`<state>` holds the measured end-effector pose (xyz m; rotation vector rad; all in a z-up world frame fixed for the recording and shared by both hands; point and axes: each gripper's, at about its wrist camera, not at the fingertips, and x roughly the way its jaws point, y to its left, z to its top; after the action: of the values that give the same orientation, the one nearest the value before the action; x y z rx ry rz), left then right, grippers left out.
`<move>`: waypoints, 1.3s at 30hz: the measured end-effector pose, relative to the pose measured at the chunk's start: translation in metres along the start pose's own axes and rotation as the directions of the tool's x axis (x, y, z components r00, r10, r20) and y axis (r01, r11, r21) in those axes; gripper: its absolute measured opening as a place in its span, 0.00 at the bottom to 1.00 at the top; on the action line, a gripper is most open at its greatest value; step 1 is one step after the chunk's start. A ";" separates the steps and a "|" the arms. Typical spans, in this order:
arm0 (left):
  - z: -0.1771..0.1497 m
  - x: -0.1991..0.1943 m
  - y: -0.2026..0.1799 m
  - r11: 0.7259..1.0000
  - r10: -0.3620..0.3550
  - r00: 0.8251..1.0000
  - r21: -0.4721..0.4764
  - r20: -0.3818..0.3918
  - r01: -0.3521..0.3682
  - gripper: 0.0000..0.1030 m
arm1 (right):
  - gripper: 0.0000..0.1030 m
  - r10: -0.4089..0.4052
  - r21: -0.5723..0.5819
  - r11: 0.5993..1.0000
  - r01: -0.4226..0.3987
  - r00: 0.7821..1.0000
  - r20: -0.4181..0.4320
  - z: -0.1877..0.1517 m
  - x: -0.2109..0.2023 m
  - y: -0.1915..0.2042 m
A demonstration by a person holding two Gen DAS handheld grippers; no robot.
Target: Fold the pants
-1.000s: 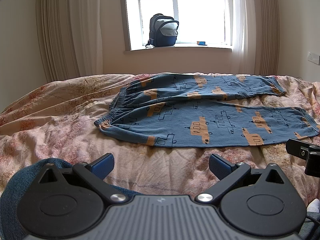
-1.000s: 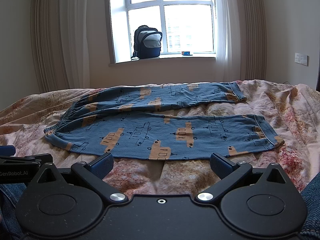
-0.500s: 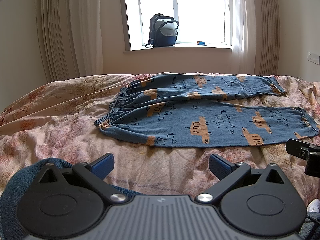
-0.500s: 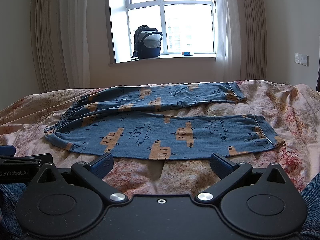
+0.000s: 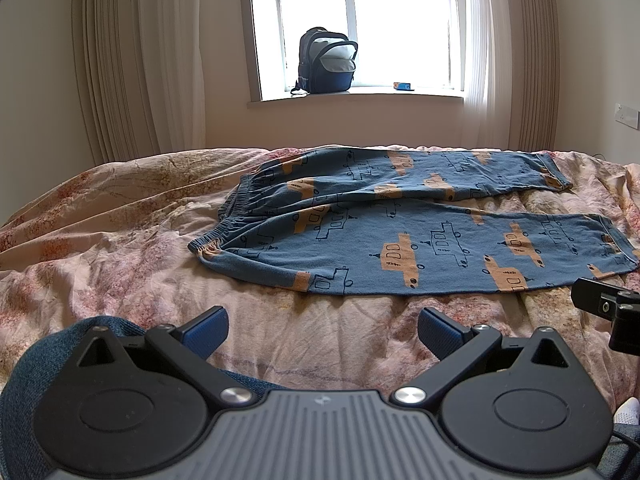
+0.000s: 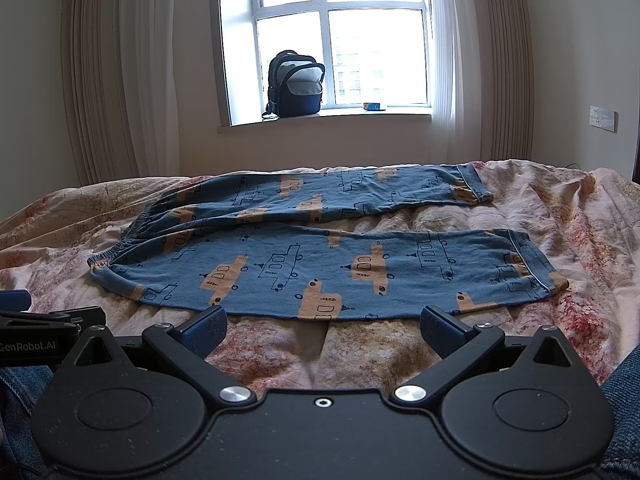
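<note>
Blue pants (image 5: 400, 232) with orange and outlined vehicle prints lie flat on the bed, waistband at the left, both legs stretched to the right with a gap between them. They also show in the right wrist view (image 6: 320, 256). My left gripper (image 5: 322, 330) is open and empty, hovering over the bedspread short of the pants' near edge. My right gripper (image 6: 322, 328) is open and empty, just short of the near leg's lower edge. The right gripper's tip (image 5: 608, 308) shows at the left wrist view's right edge.
A pink floral bedspread (image 5: 100, 248) covers the bed, wrinkled. A backpack (image 6: 296, 84) and a small box (image 6: 374, 107) sit on the windowsill behind. Curtains hang at both sides. Denim-clad knees (image 5: 36, 360) sit at the frame's bottom edges.
</note>
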<state>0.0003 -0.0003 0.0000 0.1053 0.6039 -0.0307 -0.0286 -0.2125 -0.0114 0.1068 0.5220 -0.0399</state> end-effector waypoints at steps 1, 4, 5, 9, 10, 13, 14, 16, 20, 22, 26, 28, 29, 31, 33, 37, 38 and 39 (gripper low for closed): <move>0.001 0.001 0.000 1.000 -0.005 1.000 0.003 -0.007 0.005 1.00 | 1.00 0.000 0.000 1.000 0.000 1.000 0.000 0.000 0.000 0.000; 0.010 0.002 0.002 0.998 -0.066 0.997 -0.001 -0.042 0.066 1.00 | 1.00 0.027 0.018 0.999 -0.027 0.999 -0.024 0.002 0.002 -0.002; 0.017 0.004 0.003 0.995 -0.099 0.994 -0.014 -0.043 0.098 1.00 | 1.00 0.043 0.035 0.998 -0.042 0.998 -0.038 0.005 0.003 -0.005; 0.053 0.008 0.018 0.973 -0.220 0.975 -0.087 -0.032 0.216 1.00 | 1.00 0.100 0.116 0.989 -0.094 0.994 -0.046 0.033 0.003 -0.021; 0.066 0.014 0.023 0.963 -0.244 0.969 -0.127 -0.024 0.239 1.00 | 1.00 0.116 0.130 0.985 -0.111 0.993 -0.035 0.041 0.007 -0.026; 0.098 0.038 0.048 0.924 -0.286 0.958 -0.269 -0.011 0.273 1.00 | 1.00 0.191 0.183 0.965 -0.190 0.981 0.012 0.074 0.021 -0.038; 0.107 0.048 0.059 0.904 -0.292 0.956 -0.329 -0.010 0.273 1.00 | 1.00 0.216 0.201 0.955 -0.216 0.976 0.025 0.085 0.027 -0.044; 0.123 0.070 0.080 0.867 -0.293 0.956 -0.423 -0.003 0.264 1.00 | 1.00 0.241 0.214 0.945 -0.247 0.969 0.053 0.104 0.039 -0.051; 0.158 0.116 0.111 0.894 -0.207 0.978 -0.409 -0.011 0.185 1.00 | 1.00 0.234 0.134 0.958 -0.253 0.962 0.142 0.138 0.065 -0.060; 0.173 0.144 0.119 0.944 -0.128 0.992 -0.308 -0.004 0.121 1.00 | 1.00 0.245 0.058 0.965 -0.255 0.959 0.140 0.154 0.084 -0.062; 0.190 0.218 0.128 0.984 -0.169 0.985 -0.072 -0.044 0.165 1.00 | 1.00 0.274 -0.115 0.954 -0.275 0.961 -0.029 0.181 0.155 -0.062; 0.193 0.257 0.131 0.983 -0.182 0.978 -0.008 -0.100 0.182 1.00 | 1.00 0.306 -0.137 0.937 -0.321 0.944 -0.119 0.187 0.201 -0.069; 0.194 0.275 0.132 0.984 -0.176 0.977 0.013 -0.120 0.178 1.00 | 1.00 0.307 -0.124 0.937 -0.328 0.938 -0.165 0.189 0.225 -0.073; 0.199 0.302 0.129 0.979 -0.179 0.972 0.069 -0.149 0.191 1.00 | 1.00 0.288 -0.086 0.946 -0.314 0.931 -0.224 0.193 0.269 -0.082; 0.210 0.328 0.128 0.971 -0.181 0.968 0.124 -0.174 0.204 1.00 | 1.00 0.291 -0.106 0.940 -0.324 0.924 -0.248 0.200 0.304 -0.085; 0.227 0.369 0.133 0.935 -0.249 0.940 0.196 -0.233 0.296 1.00 | 0.99 0.285 -0.312 0.868 -0.386 0.903 -0.322 0.221 0.369 -0.077; 0.231 0.375 0.134 0.926 -0.269 0.932 0.201 -0.241 0.319 0.99 | 0.99 0.282 -0.363 0.841 -0.401 0.898 -0.338 0.225 0.382 -0.073; 0.234 0.380 0.135 0.919 -0.292 0.923 0.195 -0.248 0.343 0.98 | 0.98 0.285 -0.386 0.825 -0.414 0.893 -0.348 0.229 0.391 -0.069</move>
<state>0.4532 0.1098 -0.0124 0.2420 0.8288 -0.4157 0.4190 -0.3110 -0.0162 -0.2545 0.7728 0.4704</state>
